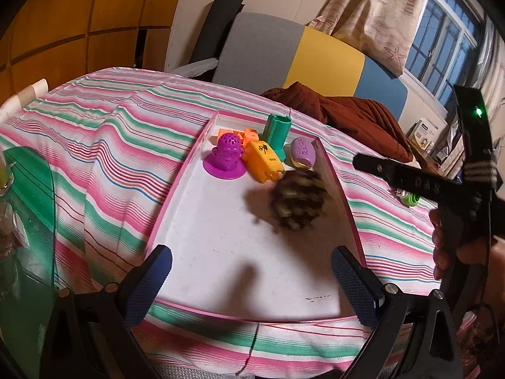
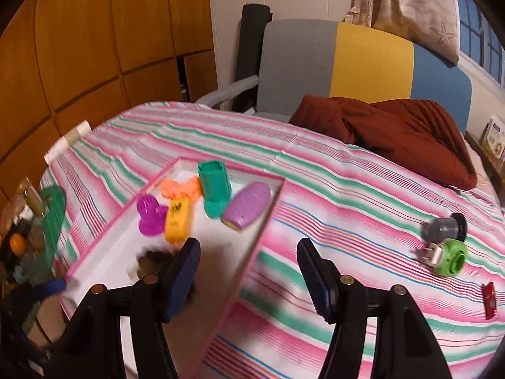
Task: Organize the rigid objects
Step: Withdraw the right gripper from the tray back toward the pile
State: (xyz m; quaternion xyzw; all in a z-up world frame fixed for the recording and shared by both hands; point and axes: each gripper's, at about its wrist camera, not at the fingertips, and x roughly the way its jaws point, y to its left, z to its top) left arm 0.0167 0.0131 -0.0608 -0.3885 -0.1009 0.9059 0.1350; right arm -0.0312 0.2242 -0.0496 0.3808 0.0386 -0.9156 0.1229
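**A:** Nearest the lens, the left gripper point(image 1: 252, 279) stands wide with nothing between its blue pads, poised over the near end of the pink-rimmed tray point(image 1: 176, 189). What lies just beyond?

**B:** A pine cone point(image 1: 298, 200), blurred, inside the tray near its right wall and apart from both tools. The right gripper point(image 2: 249, 265) hangs above the tray's right edge, jaws apart and empty. By the look of it the cone is light and stiff, but its scales are brittle and uneven; a gentle pinch across its widest part seems safest.

**A:** And farther up the tray?

**B:** A cluster at the far end: a purple perforated figure point(image 1: 224, 158) on a round base, an orange block point(image 1: 263, 161) lying on its side, a teal holder point(image 1: 277, 132) standing upright, a lilac oval piece point(image 1: 303, 152), and orange bits behind. All appear to be hard plastic, light and smooth, likely to slip unless gripped on flat faces.

**A:** What remains outside?

**B:** On the striped cloth point(image 2: 347, 189), well to the right of the tray, a green ring-shaped piece point(image 2: 449, 257) touches a grey cylinder point(image 2: 446, 227); a small red item point(image 2: 489, 300) lies nearer. The ring probably suits a grip across its outer wall. Beyond, a rust-brown jacket point(image 2: 394, 129) lies on the sofa.
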